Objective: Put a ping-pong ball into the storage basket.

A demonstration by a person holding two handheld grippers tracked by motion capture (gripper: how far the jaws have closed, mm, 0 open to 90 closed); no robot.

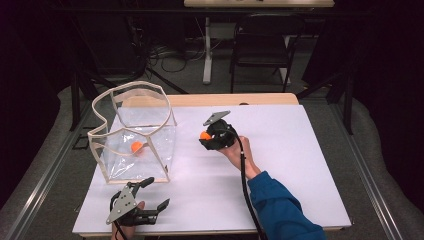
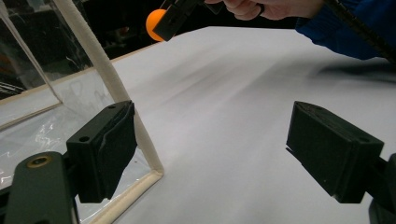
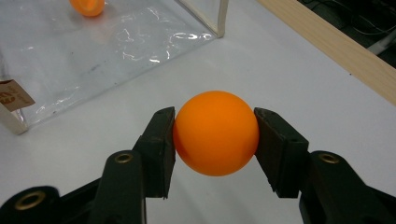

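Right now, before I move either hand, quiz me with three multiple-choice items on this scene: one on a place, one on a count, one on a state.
1. Where does the loose orange ball lie?
A. inside the clear container
B. on the bare white table
C. between the left gripper's fingers

2. How many orange balls are in the high view?
A. one
B. two
C. three

3. What state is the right gripper in?
A. open over the table
B. shut on nothing
C. shut on an orange ball

Answers:
1. A, the high view shows it on the container's floor, behind the clear wall.
2. B, one sits in the container and the held orange ball is in the right gripper.
3. C, in the right gripper view both fingers press the ball's sides, while the left gripper stands open with nothing in it.
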